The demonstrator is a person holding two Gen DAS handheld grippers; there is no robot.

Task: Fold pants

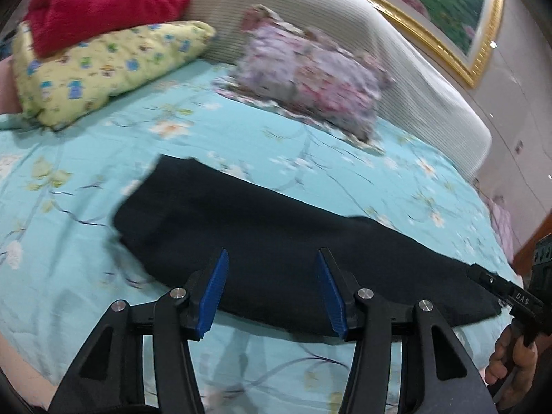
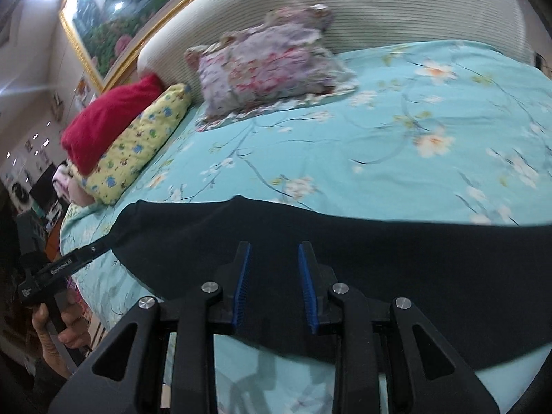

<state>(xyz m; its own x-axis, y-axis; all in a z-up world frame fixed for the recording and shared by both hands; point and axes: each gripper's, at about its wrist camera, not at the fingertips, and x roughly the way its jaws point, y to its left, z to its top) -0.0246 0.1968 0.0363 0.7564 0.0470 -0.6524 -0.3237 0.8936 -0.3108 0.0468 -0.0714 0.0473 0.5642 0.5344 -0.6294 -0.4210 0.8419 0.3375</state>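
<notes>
Left wrist view: dark pants [image 1: 276,241] lay flat in a long band on the floral bedspread [image 1: 241,138], on the near side of the bed from the patterned pillow [image 1: 307,72].
Left gripper [image 1: 272,276]: jaws spread wide, empty, poised over the pants' near edge.
Right gripper [image 2: 274,276]: jaws apart, nothing held, over the same cloth.
Handling: judged soft, light and limp, likely to sag and drag.
Hold: probably best pinched at the near hem, both corners together.

Home bedroom: bed [image 1: 241,145], pillows [image 2: 269,65], headboard [image 2: 362,3].
</notes>
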